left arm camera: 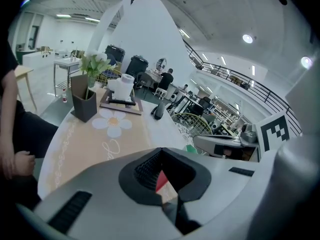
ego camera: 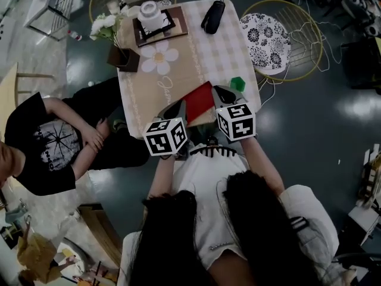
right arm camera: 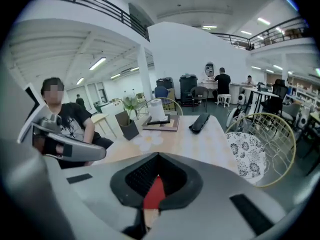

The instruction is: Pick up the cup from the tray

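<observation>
Already the left hand-held gripper [ego camera: 178,109] and right hand-held gripper [ego camera: 223,94] hover clenched, empty, at the desk's [ego camera: 220,52] near edge, well apart from the white cup [ego camera: 148,11] on the far tray [ego camera: 178,24].

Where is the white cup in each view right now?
Head view: white cup at the table's far end, upper left of centre.
Left gripper view: upper left of centre.
Right gripper view: at the centre.
Shared landmark: the dark flower pot, left of the cup in all three.
</observation>
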### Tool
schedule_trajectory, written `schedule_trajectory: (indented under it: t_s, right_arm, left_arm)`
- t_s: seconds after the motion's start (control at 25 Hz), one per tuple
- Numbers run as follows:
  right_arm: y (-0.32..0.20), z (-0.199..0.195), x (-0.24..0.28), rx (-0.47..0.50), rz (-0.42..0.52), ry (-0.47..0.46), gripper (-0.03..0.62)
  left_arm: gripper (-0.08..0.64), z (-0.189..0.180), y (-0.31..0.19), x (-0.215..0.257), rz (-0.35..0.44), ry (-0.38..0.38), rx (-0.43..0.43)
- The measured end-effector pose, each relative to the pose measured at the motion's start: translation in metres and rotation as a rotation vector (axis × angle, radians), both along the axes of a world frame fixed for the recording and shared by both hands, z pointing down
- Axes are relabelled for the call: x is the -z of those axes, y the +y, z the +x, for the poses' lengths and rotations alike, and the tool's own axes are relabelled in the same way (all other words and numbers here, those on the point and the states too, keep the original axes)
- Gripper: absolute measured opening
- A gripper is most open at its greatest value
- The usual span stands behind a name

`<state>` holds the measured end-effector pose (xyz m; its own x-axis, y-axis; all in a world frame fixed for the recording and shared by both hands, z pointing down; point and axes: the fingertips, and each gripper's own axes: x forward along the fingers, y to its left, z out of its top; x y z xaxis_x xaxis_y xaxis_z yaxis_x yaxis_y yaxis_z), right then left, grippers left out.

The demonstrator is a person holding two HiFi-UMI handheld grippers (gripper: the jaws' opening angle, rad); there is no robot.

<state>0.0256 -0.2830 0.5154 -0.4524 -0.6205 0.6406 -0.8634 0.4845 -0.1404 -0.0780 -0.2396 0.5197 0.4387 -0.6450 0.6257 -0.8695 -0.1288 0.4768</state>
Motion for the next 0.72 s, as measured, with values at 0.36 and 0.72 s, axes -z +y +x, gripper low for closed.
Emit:
schedule_trajectory:
  t_s: [0.36, 0.72]
  right_arm:
    - [0.010, -0.006, 0.003, 0.003, 0.013, 0.043, 0.009]
    - [0.023, -0.022, 0.002, 0.056, 0.001, 0.036, 0.009]
  left_arm:
    - [0.008, 0.003, 0.016, -0.002, 0.017, -0.014, -0.037]
    - [0.008, 0.004, 0.016, 0.003, 0.048, -0.004, -0.041]
